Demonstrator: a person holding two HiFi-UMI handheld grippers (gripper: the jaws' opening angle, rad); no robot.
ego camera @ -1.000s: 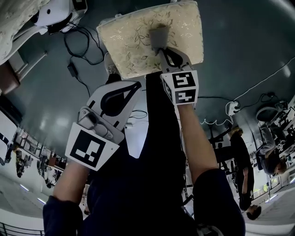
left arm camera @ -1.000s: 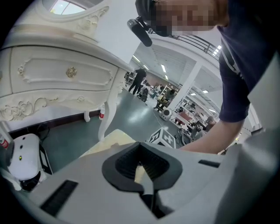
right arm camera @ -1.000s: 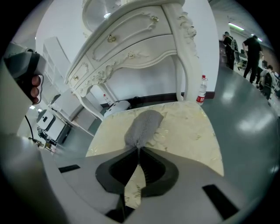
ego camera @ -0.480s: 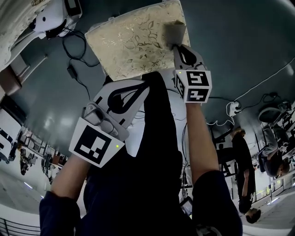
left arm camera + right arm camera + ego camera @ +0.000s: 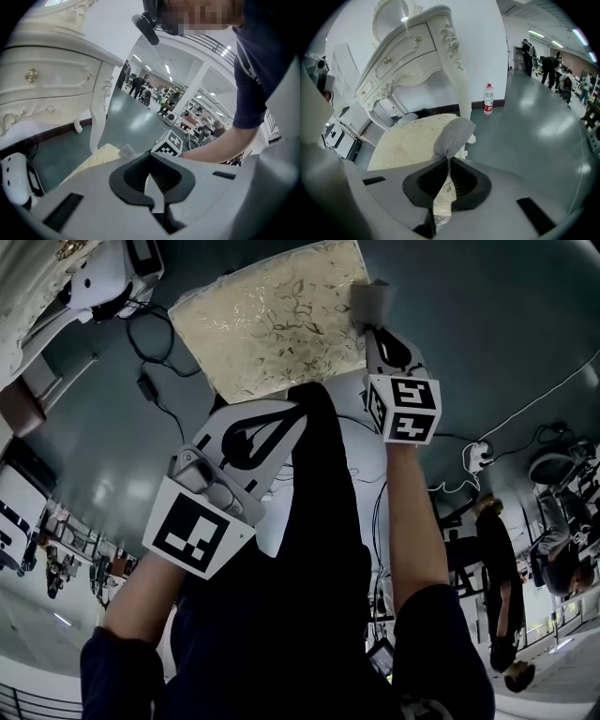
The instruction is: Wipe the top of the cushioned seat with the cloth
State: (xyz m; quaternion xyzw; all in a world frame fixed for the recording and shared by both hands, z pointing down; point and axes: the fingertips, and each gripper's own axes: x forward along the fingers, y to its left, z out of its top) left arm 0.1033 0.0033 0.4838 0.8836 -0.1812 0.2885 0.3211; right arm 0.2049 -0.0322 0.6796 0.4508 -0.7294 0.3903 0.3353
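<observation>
Cushioned seat [image 5: 272, 320]: grey cloth [image 5: 368, 302], pinched in right gripper [image 5: 373, 326], sat at its corner; overshoot risked slipping off. Left gripper [image 5: 261, 430] closed, empty.

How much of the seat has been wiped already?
The cloth is already picked up: the right gripper is shut on it. Right now the cloth is at the seat's right edge in the head view. The left gripper is shut, empty, held back. The seat shows no wipe marks, so what's left can't be told.
</observation>
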